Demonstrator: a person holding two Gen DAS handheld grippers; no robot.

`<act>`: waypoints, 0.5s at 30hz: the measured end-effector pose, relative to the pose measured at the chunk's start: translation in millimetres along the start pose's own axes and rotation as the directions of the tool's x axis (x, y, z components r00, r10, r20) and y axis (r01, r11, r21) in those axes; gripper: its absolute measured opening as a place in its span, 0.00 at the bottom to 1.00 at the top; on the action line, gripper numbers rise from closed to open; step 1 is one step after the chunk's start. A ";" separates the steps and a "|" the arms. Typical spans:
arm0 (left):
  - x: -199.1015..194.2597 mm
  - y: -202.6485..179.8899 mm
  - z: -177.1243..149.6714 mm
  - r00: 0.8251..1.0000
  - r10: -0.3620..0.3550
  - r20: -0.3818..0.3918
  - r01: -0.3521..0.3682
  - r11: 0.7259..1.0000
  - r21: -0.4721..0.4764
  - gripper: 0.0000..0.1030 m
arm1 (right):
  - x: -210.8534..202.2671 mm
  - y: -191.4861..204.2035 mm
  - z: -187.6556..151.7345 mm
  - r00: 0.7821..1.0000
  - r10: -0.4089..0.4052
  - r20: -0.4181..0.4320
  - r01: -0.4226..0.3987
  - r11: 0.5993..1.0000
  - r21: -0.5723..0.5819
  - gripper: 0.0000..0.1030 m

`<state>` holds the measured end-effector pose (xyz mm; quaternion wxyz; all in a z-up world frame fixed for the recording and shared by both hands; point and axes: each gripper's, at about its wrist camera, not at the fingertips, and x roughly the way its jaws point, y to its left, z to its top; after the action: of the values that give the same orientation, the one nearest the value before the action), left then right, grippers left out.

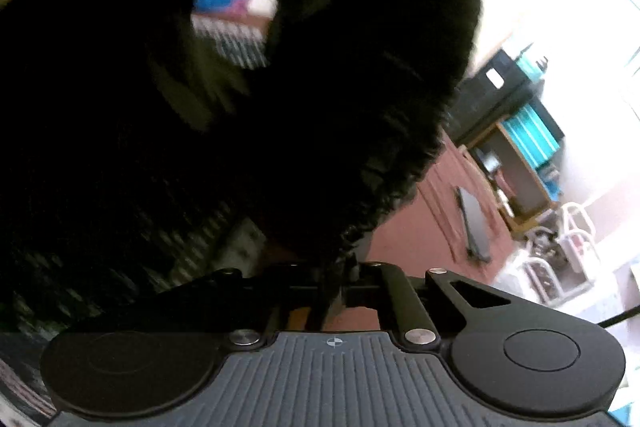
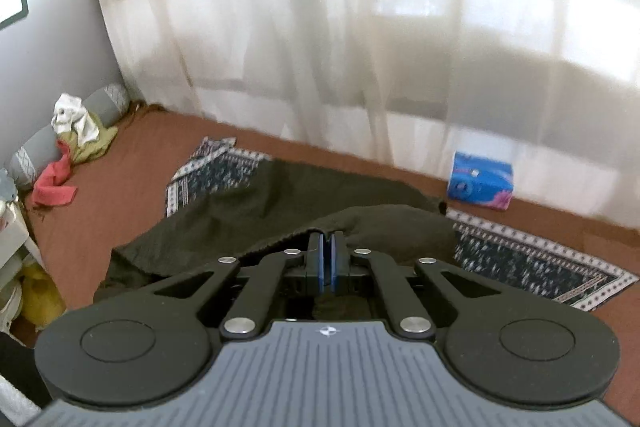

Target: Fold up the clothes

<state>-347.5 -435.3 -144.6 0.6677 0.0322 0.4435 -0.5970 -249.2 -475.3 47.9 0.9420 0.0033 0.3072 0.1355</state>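
A dark olive garment (image 2: 240,211) lies spread over a patterned rug (image 2: 540,259) on the brown floor. My right gripper (image 2: 328,243) is shut on a raised edge of it, and the cloth folds over the blue-padded fingertips. In the left wrist view the same garment (image 1: 280,147) hangs close to the camera, blurred and almost black, and fills most of the frame. My left gripper (image 1: 334,279) is drawn together with the cloth's lower edge pinched in it; its fingertips are mostly lost in the dark fabric.
A blue tissue box (image 2: 480,183) stands by the white curtain (image 2: 360,47). A heap of white, green and red clothes (image 2: 76,135) lies against grey cushions at the left wall. A wooden shelf unit (image 1: 520,147) and white racks (image 1: 560,251) stand across the floor.
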 end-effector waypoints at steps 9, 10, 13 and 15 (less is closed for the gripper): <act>-135.2 -18.7 62.2 0.907 0.279 0.315 -0.366 0.893 0.262 0.01 | -47.7 -6.5 24.1 0.987 0.010 0.159 -0.012 1.000 0.009 0.03; -149.7 -24.7 64.1 0.885 0.306 0.350 -0.414 0.862 0.293 0.01 | -54.6 -6.0 24.5 0.985 0.019 0.173 -0.022 1.000 0.011 0.03; -179.3 -38.8 54.6 0.842 0.362 0.400 -0.513 0.768 0.384 0.04 | -67.2 -5.7 13.9 0.985 0.056 0.166 -0.063 0.997 0.042 0.03; -164.2 -26.2 31.8 0.884 0.382 0.271 -0.464 0.785 0.410 0.09 | -60.1 -3.9 -9.6 0.992 0.090 0.086 -0.097 0.992 0.085 0.03</act>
<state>-334.1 -334.8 -9.1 0.7932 0.2375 0.2095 -0.5202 -300.4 -495.2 74.5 0.9454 0.0651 0.2733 0.1654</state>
